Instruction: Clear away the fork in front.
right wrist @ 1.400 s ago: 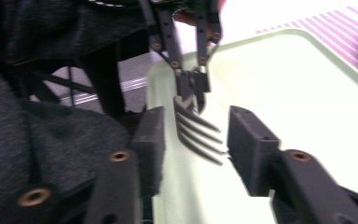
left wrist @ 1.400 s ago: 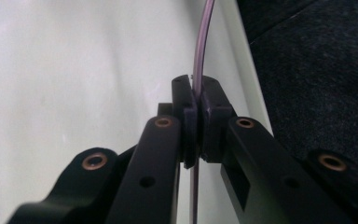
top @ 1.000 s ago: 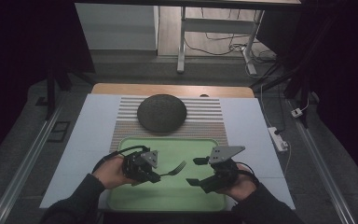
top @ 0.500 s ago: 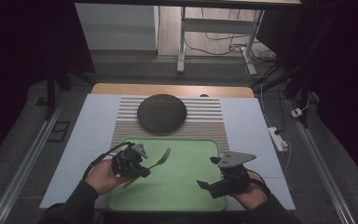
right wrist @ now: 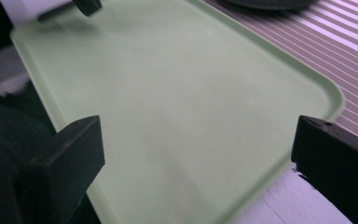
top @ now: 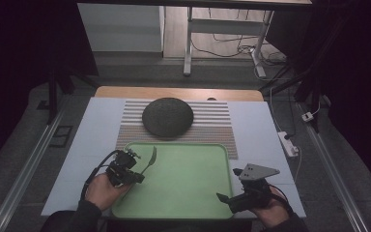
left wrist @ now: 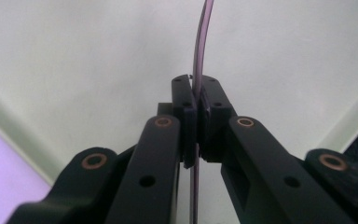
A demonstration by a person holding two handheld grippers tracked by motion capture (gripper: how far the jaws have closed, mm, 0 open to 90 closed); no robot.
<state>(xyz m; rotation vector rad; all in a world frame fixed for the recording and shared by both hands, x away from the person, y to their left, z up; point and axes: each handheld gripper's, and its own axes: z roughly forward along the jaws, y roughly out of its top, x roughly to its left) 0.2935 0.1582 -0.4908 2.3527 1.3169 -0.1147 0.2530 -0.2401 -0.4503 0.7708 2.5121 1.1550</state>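
Note:
My left gripper (top: 136, 169) is shut on the handle of a thin dark utensil (top: 150, 156), probably a fork, over the left part of the green tray (top: 183, 193). The left gripper view has the pads (left wrist: 186, 107) pinching the curved utensil (left wrist: 200, 42) edge-on above the tray (left wrist: 98, 70). My right gripper (top: 228, 184) is at the tray's front right corner, pointing left. Its jaws have just been opening and stand wide apart in the right gripper view (right wrist: 200, 149), nothing between them, over bare tray (right wrist: 168, 84).
A dark round domed object (top: 167, 116) sits on a striped mat (top: 212, 126) behind the tray, both on a pale table cover (top: 96, 125). A power strip (top: 290, 143) lies at the table's right edge. Metal rails run along both sides.
My left hand has carried the utensil leftward to the tray's left side. My right hand has drifted right and nearer to the front corner, its jaws spreading wider.

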